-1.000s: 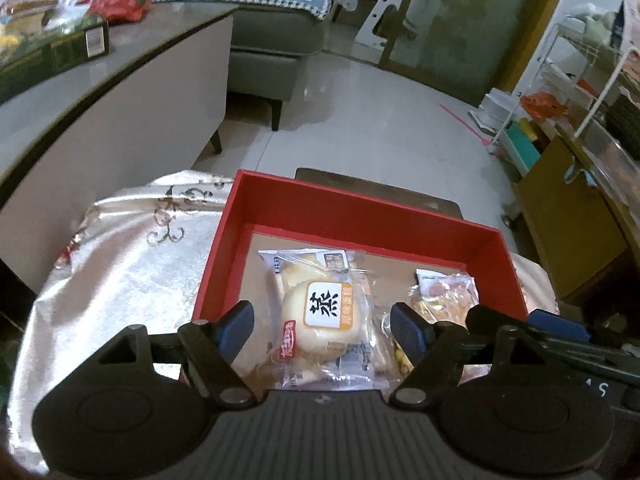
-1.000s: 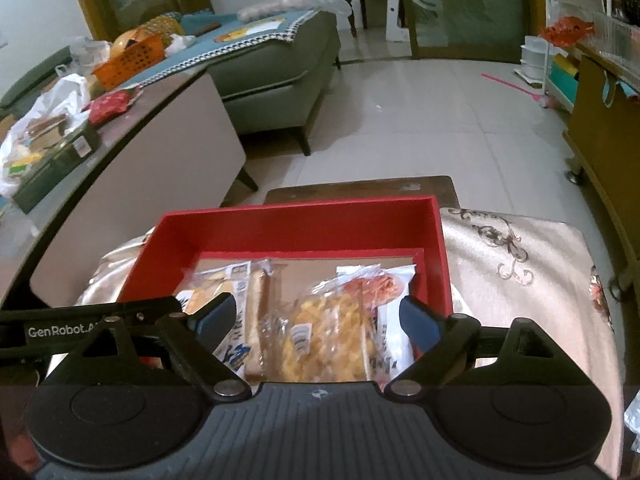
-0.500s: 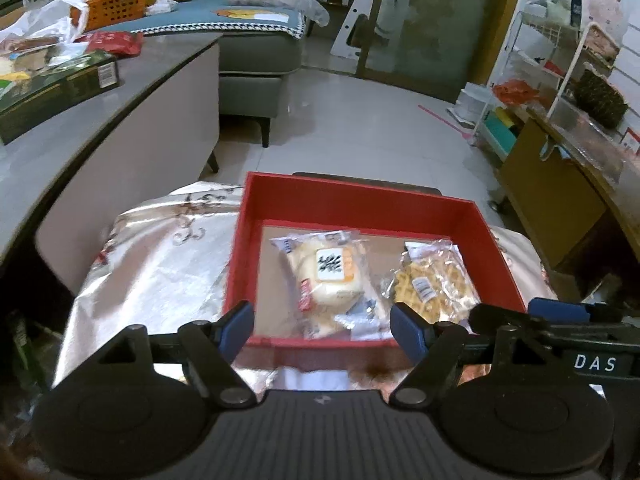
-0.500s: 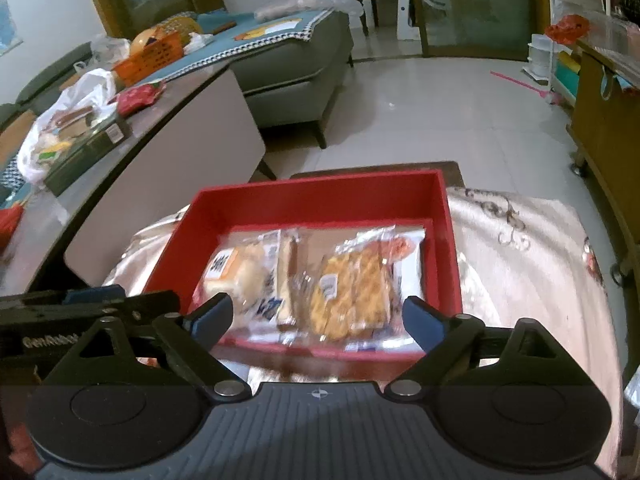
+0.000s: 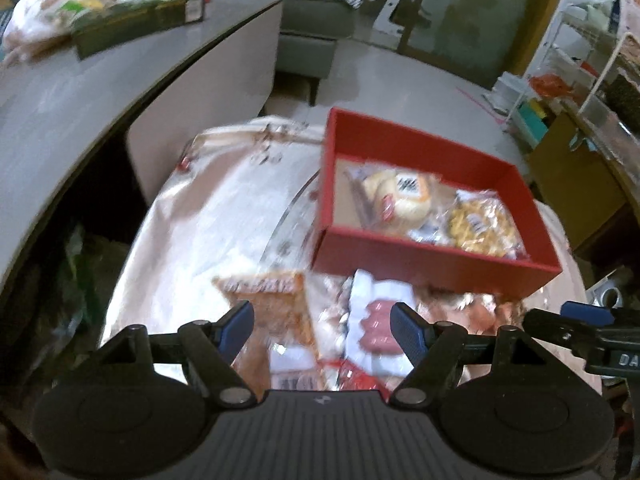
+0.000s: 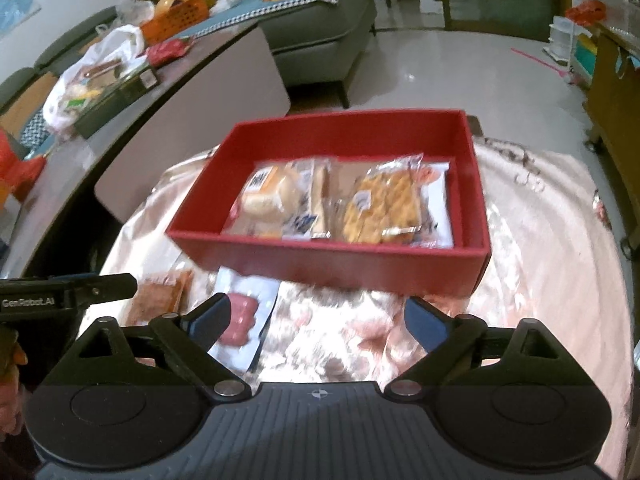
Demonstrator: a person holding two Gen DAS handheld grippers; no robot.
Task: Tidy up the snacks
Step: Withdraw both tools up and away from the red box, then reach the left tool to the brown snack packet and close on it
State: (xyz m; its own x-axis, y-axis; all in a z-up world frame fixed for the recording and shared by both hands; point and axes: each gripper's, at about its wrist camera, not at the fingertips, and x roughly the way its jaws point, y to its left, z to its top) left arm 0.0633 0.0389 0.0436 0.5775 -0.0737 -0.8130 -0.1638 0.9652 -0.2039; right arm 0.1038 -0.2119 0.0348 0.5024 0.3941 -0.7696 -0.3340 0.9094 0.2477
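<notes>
The loose snacks lie on the round counter (image 6: pixel 540 240) draped in a shiny pale embroidered cloth, just in front of the shallow red cardboard box (image 6: pixel 332 260): an orange crinkly snack packet (image 5: pixel 272 304) and a white wrapper showing pink sausages (image 5: pixel 376 320), both blurred; around them, a glossy tiled floor (image 6: pixel 440 64), a grey sofa with a teal cover (image 6: pixel 320 36) and a long grey curved side counter (image 5: pixel 100 96) carrying a dark green flat box (image 5: pixel 136 20) and a white plastic bag (image 6: pixel 88 64). Inside the red box rest a clear-wrapped pale round bun with an orange label (image 6: pixel 268 192) and, touching it to the right, a clear bag of golden waffle-like biscuits (image 6: pixel 384 208). The left tongs (image 5: pixel 322 330) are spread above the two loose packets, pinching nothing; the right tongs (image 6: pixel 316 318) are likewise spread (the sausage wrapper sits by their left finger). Since half a second ago both views have drawn back from the box, so the loose packets now show.
</notes>
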